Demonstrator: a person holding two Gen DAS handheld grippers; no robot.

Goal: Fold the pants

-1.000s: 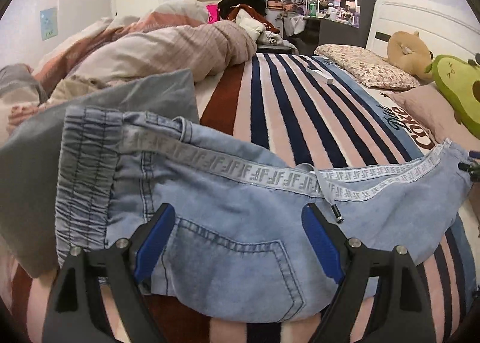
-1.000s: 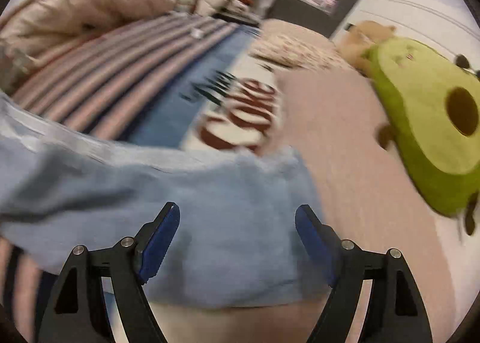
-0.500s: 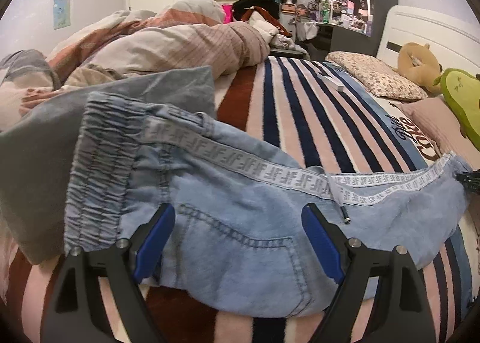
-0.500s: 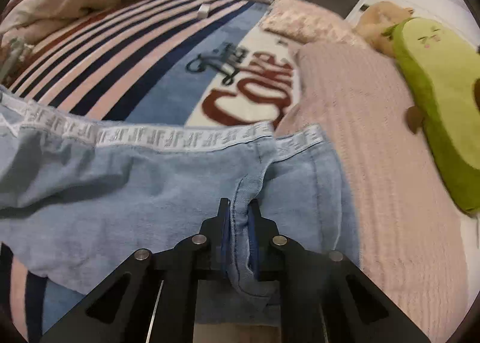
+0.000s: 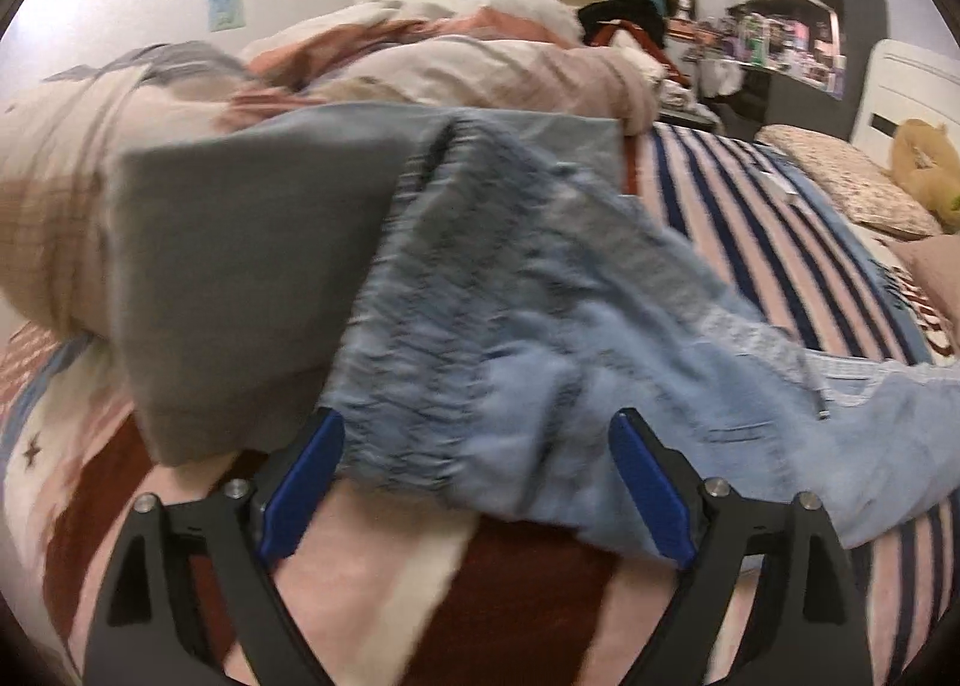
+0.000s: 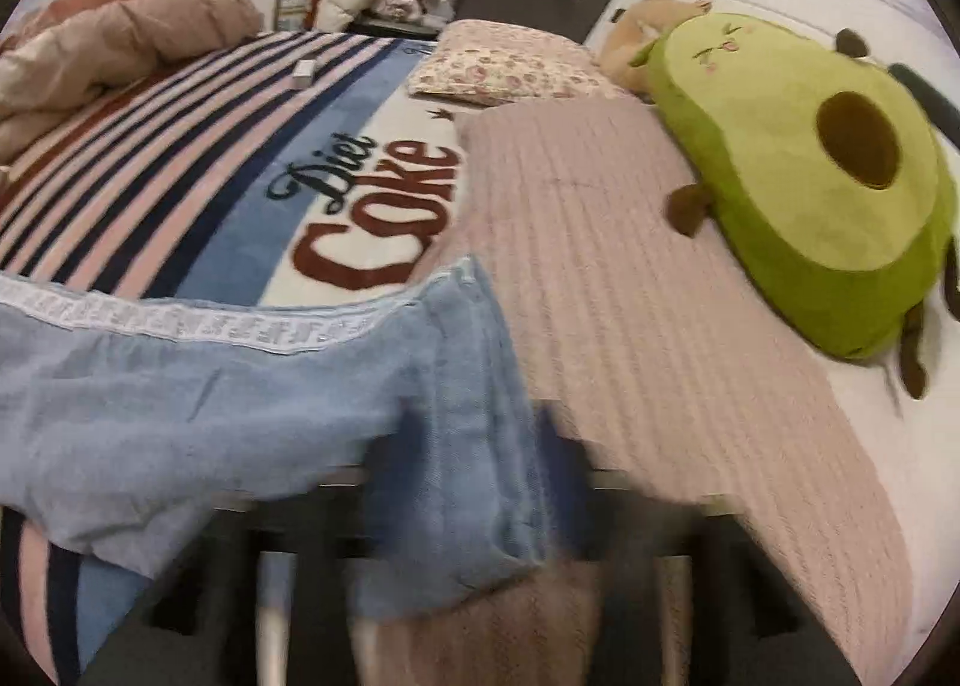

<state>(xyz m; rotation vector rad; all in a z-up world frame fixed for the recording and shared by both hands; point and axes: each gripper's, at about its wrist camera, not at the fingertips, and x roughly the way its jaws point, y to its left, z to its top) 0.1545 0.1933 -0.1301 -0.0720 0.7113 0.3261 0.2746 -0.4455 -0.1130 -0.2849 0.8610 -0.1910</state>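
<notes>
Left wrist view: the left tongs (image 5: pixel 474 482) stand wide apart, their blue pads on either side of the near edge of the jeans (image 5: pixel 540 338) without closing on it. A second ago they hung over the back pocket; now they have slid toward the gathered elastic end that lies over the grey cloth (image 5: pixel 240 278), with the rumpled quilt (image 5: pixel 420 68) behind it. The picture is smeared, so the tongs are likely mid-move. The jeans lie across the striped blanket (image 5: pixel 750 206) on the bed.

Right wrist view: half a second ago the right tongs (image 6: pixel 474 482) were pinched on a ridge of denim. Now their fingers are a dark blur at either side of the hanging fold of the jeans (image 6: pixel 210 404), and I cannot tell whether they grip it or have parted. The fold lies just beside the pink ribbed blanket (image 6: pixel 630 266), with the avocado plush (image 6: pixel 810 164) beyond it.

My reading: one end is being gathered while the left tongs line up on the other end, so the fold itself is not yet made.
</notes>
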